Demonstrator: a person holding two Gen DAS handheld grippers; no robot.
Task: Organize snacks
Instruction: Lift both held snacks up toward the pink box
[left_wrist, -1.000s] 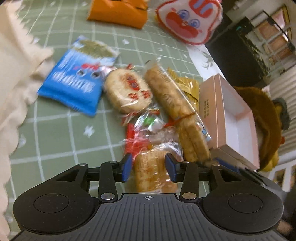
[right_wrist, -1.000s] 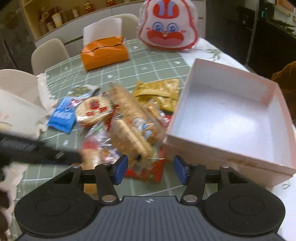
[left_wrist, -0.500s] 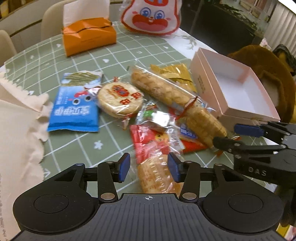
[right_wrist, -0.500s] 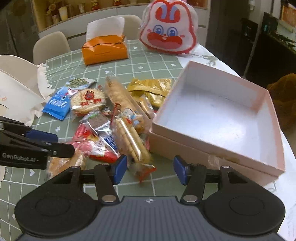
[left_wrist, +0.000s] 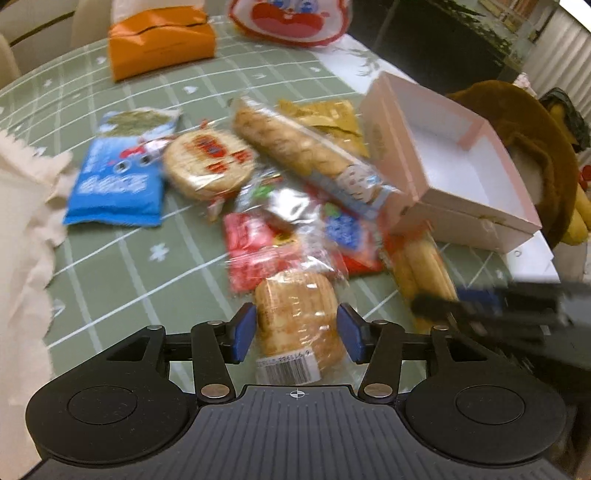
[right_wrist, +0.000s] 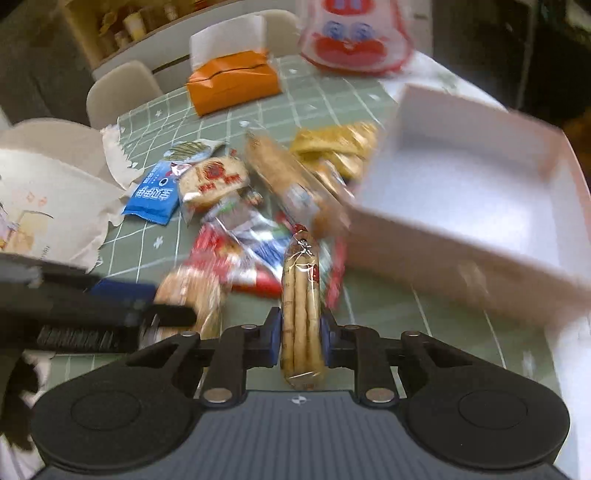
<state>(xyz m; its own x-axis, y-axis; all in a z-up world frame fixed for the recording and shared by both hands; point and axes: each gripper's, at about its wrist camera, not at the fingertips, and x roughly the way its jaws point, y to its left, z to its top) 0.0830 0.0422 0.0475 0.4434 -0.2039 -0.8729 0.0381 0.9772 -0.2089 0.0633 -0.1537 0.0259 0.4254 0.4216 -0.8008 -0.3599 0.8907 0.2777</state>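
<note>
A heap of wrapped snacks lies on the green checked tablecloth (left_wrist: 122, 266) beside an open pink box (left_wrist: 461, 166) (right_wrist: 461, 192) with nothing in it. My right gripper (right_wrist: 300, 332) is shut on a clear pack of stick biscuits (right_wrist: 301, 291), which points away from the camera; in the left wrist view it is a dark blur (left_wrist: 480, 306) over those sticks. My left gripper (left_wrist: 296, 332) (right_wrist: 110, 306) has its jaws opening, with a pack of golden crackers (left_wrist: 299, 317) lying between the blue pads on the cloth.
Also in the heap are a blue packet (left_wrist: 114, 184), a round rice cracker (left_wrist: 210, 166), a long biscuit sleeve (left_wrist: 303, 155), a yellow packet (left_wrist: 325, 118) and a red packet (left_wrist: 255, 247). Behind stand an orange tissue pack (left_wrist: 159, 40) and a rabbit bag (right_wrist: 354, 37). A torn paper bag (right_wrist: 44, 199) is at the left.
My right gripper has closed on the stick biscuit pack, which was loose in the heap before. The left gripper's pads have spread a little around the cracker pack.
</note>
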